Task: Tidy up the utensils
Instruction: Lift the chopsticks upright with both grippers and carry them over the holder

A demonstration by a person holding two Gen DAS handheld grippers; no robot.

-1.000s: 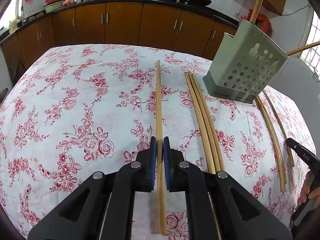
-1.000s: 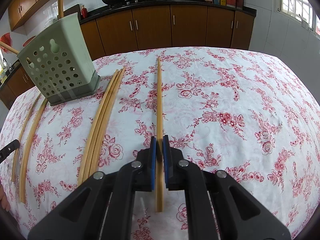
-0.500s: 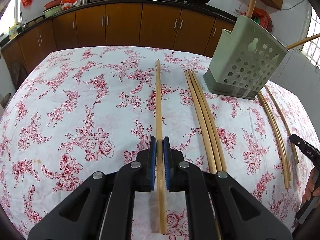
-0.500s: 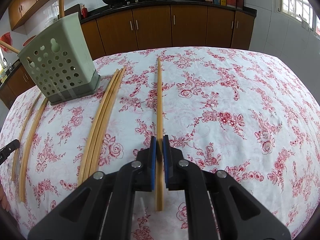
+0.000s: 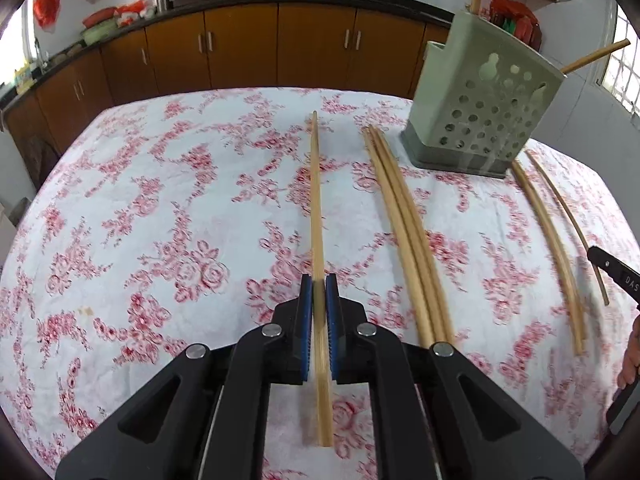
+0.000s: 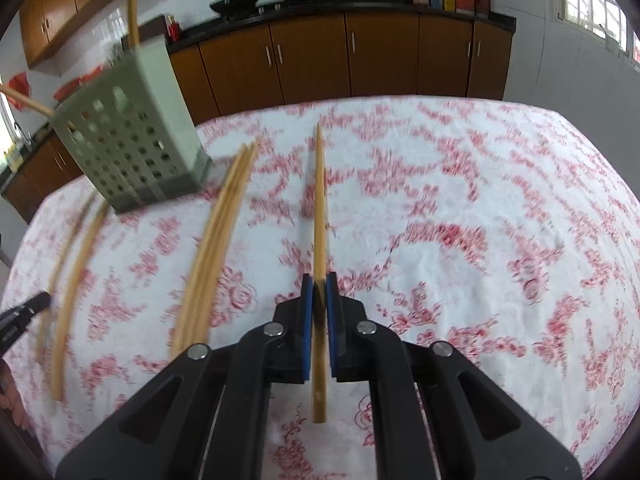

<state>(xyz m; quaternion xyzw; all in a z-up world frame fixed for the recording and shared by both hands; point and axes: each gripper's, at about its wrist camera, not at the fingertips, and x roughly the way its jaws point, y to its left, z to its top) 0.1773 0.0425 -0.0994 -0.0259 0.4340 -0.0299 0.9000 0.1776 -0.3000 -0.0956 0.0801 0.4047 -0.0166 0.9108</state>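
Observation:
My left gripper [image 5: 319, 280] is shut on a long wooden chopstick [image 5: 316, 200] that points away over the floral tablecloth. My right gripper [image 6: 319, 280] is shut on another wooden chopstick [image 6: 320, 200], lifted off the cloth with its shadow beside it. A green perforated utensil holder [image 5: 480, 108] stands at the far right in the left wrist view and at the far left in the right wrist view [image 6: 132, 136], with two chopsticks sticking out of it. A bundle of chopsticks [image 5: 404, 224] lies between holder and held stick; it also shows in the right wrist view [image 6: 216, 240].
Two more chopsticks [image 5: 552, 232] lie right of the holder near the table's edge. The other gripper's tip [image 5: 616, 276] shows at the right edge. Brown kitchen cabinets [image 5: 240, 48] and a counter with pans stand behind the table.
Both grippers have risen with their chopsticks. The right view now blurs and the holder looks tilted, so the right gripper is moving and tipping. Both stay shut.

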